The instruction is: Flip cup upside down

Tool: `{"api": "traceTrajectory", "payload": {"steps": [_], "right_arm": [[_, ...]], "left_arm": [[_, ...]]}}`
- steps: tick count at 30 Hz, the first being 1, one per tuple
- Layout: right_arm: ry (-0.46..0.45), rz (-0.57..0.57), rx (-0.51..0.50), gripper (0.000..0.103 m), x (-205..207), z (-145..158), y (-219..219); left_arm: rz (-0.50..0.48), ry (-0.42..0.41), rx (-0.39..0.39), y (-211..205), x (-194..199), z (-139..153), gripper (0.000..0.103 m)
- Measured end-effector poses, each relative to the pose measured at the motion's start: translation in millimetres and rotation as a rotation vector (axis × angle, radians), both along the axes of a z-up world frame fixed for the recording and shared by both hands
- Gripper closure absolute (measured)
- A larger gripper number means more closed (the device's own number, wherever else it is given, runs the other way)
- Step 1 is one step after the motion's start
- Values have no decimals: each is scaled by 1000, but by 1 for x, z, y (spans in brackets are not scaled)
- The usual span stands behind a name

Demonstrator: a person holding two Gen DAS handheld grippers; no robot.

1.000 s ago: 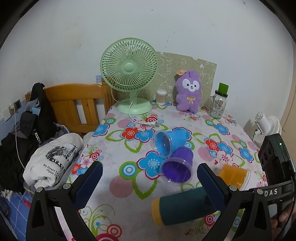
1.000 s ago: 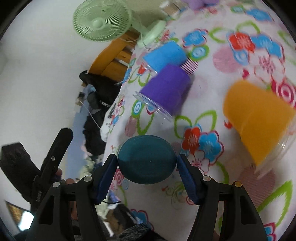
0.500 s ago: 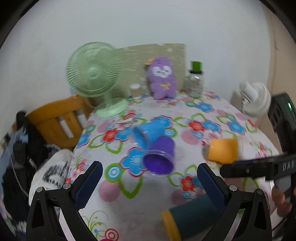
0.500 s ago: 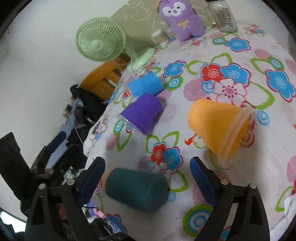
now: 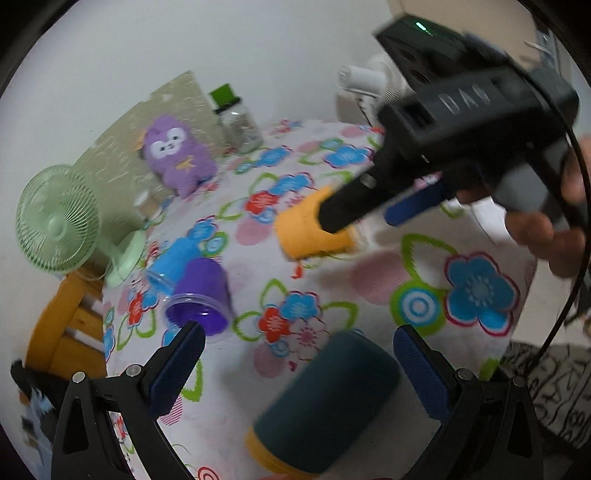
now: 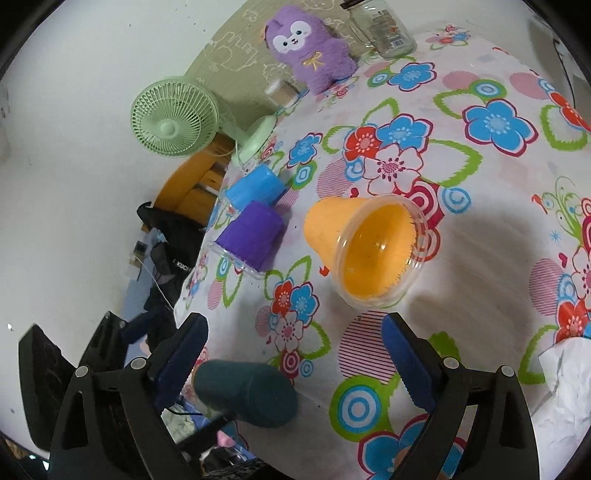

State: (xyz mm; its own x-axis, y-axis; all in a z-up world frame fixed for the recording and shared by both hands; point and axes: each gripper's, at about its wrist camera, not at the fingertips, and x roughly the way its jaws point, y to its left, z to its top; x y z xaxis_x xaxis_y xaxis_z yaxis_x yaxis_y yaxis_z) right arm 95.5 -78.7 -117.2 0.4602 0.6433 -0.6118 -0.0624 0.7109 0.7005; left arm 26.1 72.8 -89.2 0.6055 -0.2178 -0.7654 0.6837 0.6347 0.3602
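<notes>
A dark teal cup [image 5: 328, 402] with a yellow rim lies on its side at the table's near edge, between my left gripper's [image 5: 295, 365] open fingers. It also shows in the right wrist view [image 6: 247, 391]. An orange cup [image 6: 365, 247] lies on its side with its mouth toward my open right gripper [image 6: 295, 354], which hangs just short of it. In the left wrist view the right gripper [image 5: 369, 218] reaches over the orange cup [image 5: 310, 232]. A purple cup [image 6: 251, 236] and a blue cup [image 6: 255, 188] lie on their sides together further left.
The table wears a flowered cloth [image 6: 480, 155]. A green desk fan [image 6: 173, 122], a purple plush toy [image 6: 310, 44] and a glass jar [image 6: 384, 29] stand at the back. A wooden chair [image 6: 192, 181] with clothes stands beyond the left edge.
My right gripper let go of the teal cup, opened and moved over to the orange cup. My left gripper swung right, so the teal cup now lies between its fingers.
</notes>
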Motion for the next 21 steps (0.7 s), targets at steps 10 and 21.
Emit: {"api": "traceTrajectory", "payload": {"steps": [10,21], "right_arm": [[8,-6,26,6,-10,-3,-4],[-41,-40,-161,6,-18,8,-7]], "left_arm": [[-63,108,127,-14,21,-29,4],[-26,258,124,-20,48,-45,36]]}}
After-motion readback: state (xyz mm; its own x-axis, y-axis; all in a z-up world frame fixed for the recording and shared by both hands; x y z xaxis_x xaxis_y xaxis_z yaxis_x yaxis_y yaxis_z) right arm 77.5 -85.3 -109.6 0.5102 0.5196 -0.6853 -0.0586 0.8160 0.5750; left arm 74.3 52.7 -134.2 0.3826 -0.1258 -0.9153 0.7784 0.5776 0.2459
